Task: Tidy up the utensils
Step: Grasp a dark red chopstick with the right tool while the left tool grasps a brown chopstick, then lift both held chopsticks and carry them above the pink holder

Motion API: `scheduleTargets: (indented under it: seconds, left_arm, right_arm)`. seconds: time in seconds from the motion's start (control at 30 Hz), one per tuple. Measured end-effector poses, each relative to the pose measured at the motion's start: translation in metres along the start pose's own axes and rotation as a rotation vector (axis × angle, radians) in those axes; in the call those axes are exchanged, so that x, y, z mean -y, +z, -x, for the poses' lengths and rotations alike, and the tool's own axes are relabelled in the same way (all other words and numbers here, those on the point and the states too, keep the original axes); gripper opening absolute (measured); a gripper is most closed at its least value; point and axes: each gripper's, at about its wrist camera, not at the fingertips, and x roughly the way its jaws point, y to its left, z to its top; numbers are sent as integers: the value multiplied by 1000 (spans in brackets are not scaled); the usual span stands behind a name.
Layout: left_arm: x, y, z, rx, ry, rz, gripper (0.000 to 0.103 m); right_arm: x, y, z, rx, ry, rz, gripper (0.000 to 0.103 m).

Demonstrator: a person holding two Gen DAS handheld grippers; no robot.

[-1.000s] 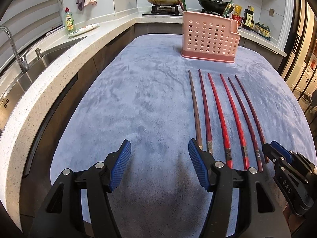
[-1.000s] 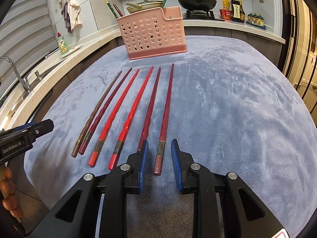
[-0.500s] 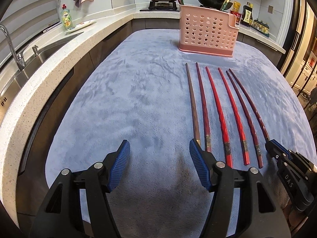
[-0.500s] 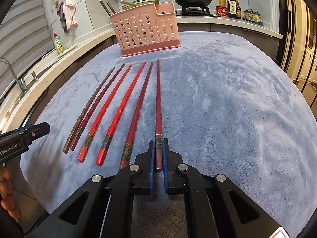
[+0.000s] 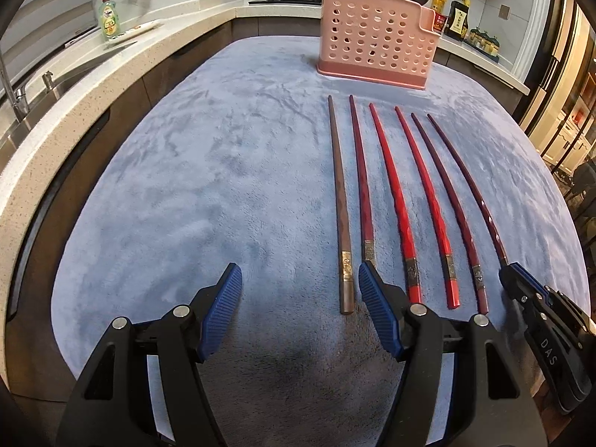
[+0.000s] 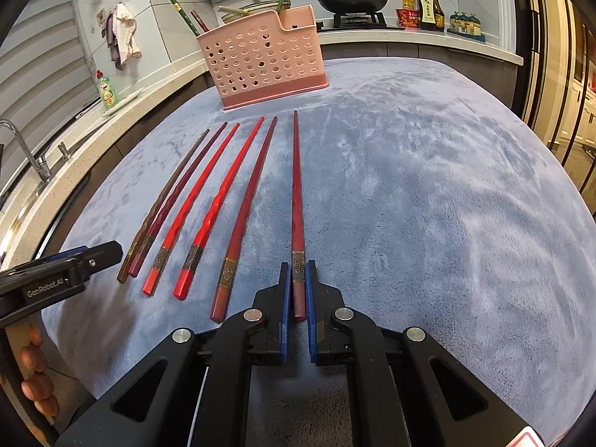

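We see the dark red chopstick (image 6: pixel 297 201) lying on the blue-grey cloth (image 6: pixel 428 193), rightmost of six, its thick end clamped between the narrowly closed jaws of the right gripper (image 6: pixel 297 290). Just beside it lie the five other chopsticks (image 6: pixel 201 219), in a row pointing toward the pink perforated holder (image 6: pixel 260 63) farther back. The left gripper (image 5: pixel 300 303) hovers with jaws wide apart, holding nothing.

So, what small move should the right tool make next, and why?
Probably lift straight up. The right tool is shut on the rightmost dark red chopstick, which still lies on the blue cloth; the pink perforated plastic holder stands ahead.
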Motion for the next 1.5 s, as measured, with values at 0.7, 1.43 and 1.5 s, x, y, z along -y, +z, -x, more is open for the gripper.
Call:
scheduleTargets:
  seconds: [0.7,1.43,1.5]
  left_arm:
    - [2,-1,-15,-9,44,-22,33]
    - [-21,21,26,54,-4,33,8]
    - [-25,27,36,75,-9,44,8]
  right_arm:
    - [0,0,0,-1,-1,1,7]
    - [-1,32,55,127,12,-14,7]
    - [-1,39,65,154,15,-17,7]
